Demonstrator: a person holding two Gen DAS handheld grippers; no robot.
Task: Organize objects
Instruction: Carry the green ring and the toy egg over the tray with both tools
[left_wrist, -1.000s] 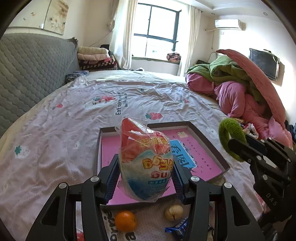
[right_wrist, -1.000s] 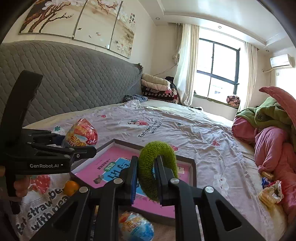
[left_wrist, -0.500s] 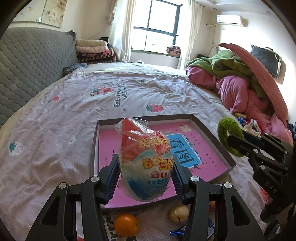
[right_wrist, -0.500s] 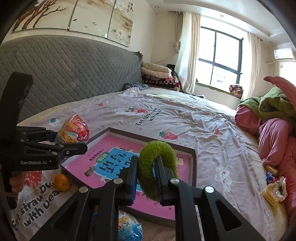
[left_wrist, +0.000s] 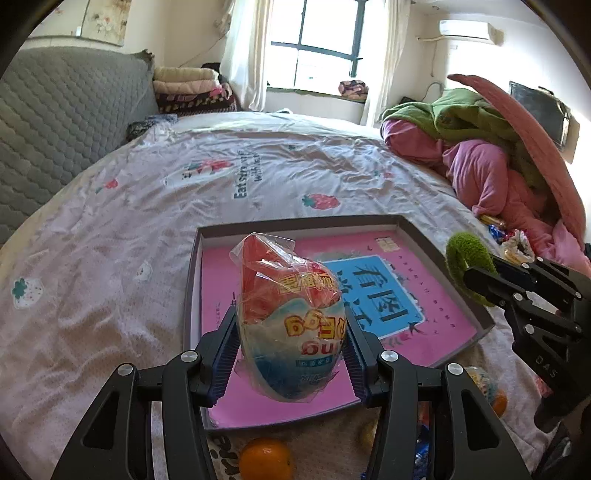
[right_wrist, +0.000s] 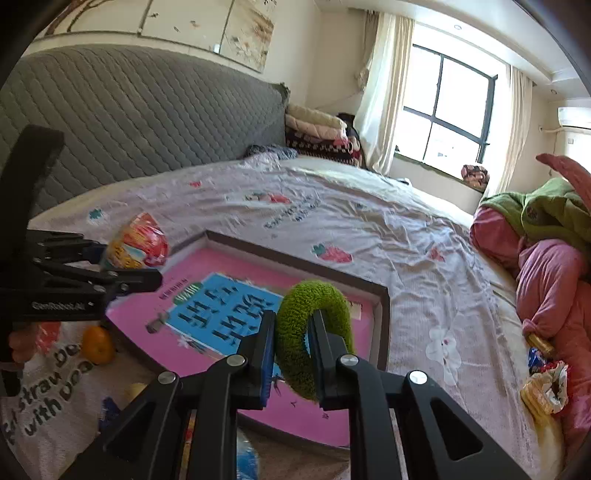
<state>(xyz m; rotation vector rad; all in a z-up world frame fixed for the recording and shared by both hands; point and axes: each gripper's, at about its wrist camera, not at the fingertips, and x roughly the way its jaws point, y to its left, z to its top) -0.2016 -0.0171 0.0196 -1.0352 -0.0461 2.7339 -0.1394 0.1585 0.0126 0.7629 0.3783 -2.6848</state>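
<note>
My left gripper (left_wrist: 290, 341) is shut on a wrapped egg-shaped toy (left_wrist: 290, 321), red on top and blue-white below, held above the near left part of a shallow brown-rimmed box (left_wrist: 299, 222) with a pink and blue floor. The toy also shows in the right wrist view (right_wrist: 136, 245). My right gripper (right_wrist: 291, 341) is shut on a fuzzy green ring (right_wrist: 317, 299), held upright over the box (right_wrist: 295, 264) near its right rim. The ring shows in the left wrist view (left_wrist: 467, 258) at the right.
An orange (left_wrist: 264, 458) and a walnut-like ball (left_wrist: 367, 434) lie on the bedsheet in front of the box, with wrapped snacks nearby. Another wrapped egg (right_wrist: 245, 461) lies below my right gripper. A heap of pink and green bedding (left_wrist: 498, 158) fills the right side.
Both grippers have moved forward over the box with their loads still held. The box now lies closer under them.
</note>
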